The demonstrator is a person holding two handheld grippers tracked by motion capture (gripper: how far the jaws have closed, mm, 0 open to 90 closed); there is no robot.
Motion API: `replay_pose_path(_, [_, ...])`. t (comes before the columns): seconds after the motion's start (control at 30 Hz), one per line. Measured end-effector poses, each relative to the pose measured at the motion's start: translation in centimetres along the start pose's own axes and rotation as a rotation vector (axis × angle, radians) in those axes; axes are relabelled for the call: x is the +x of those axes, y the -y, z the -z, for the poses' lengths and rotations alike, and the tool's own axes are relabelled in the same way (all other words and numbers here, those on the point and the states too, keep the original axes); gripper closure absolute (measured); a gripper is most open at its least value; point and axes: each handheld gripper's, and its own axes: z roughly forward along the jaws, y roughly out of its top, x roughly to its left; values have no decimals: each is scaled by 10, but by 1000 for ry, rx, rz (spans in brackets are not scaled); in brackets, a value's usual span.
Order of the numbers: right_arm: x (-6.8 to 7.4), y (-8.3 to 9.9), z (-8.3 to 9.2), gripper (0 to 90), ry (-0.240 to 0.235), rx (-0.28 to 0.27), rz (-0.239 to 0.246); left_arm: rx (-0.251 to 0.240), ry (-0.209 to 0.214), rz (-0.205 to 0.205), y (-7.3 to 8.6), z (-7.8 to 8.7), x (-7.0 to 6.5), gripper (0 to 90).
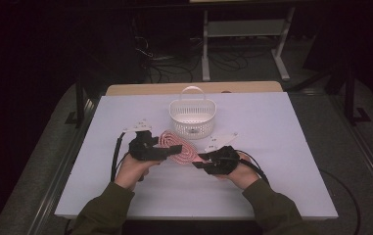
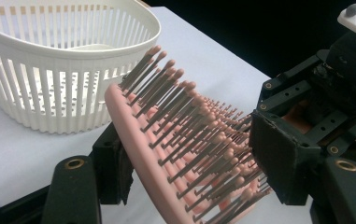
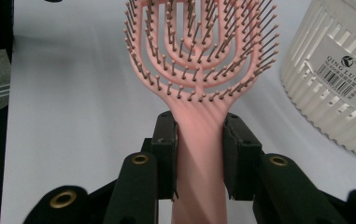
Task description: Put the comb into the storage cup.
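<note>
Near the middle of the table, from the high view: spotted a pink plastic hairbrush (image 1: 178, 147) with a vented oval head, long axis running from far left to near right, spanning the gap between the two tools. Held at the handle end by the right gripper (image 1: 199, 160); met at the head end by the left gripper (image 1: 172, 151), so equally within reach of both hands. Just beyond the head, slightly to the far right, stands a white slatted plastic basket (image 1: 192, 117) with a loop handle, apart from the hairbrush. Underneath, a plain white table (image 1: 282, 161) surface, otherwise bare; around it a dark room, cables on the floor and pale frame legs past the far edge. From the left gripper view: left gripper (image 2: 196, 158) half closed around the hairbrush (image 2: 166, 154) head, one pad at the back rim, the other against the bristle tips; cannot tell whether pressing yet. Head tilted, bristles pointing up and away from the basket (image 2: 49, 93), which sits close behind. From the right gripper view: right gripper (image 3: 199, 154) clamped firmly on the hairbrush (image 3: 199, 51) handle, both pads flat on its sides, head pointing straight away along the jaws. Basket (image 3: 334, 93) close by on the right, label outward. Likely next: lift and carry toward the far basket.
</note>
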Motion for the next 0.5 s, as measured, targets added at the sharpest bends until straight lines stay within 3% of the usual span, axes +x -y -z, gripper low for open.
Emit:
replay_pose_path(0.37, [3, -1, -2, 686, 9, 7, 11, 4, 39, 24, 0, 1, 2, 447])
replay_pose_path(0.4, [3, -1, -3, 686, 19, 9, 12, 4, 42, 20, 0, 1, 2, 511])
replay_pose_path(0.5, [1, -1, -2, 688, 22, 7, 2, -4, 44, 19, 0, 1, 1, 527])
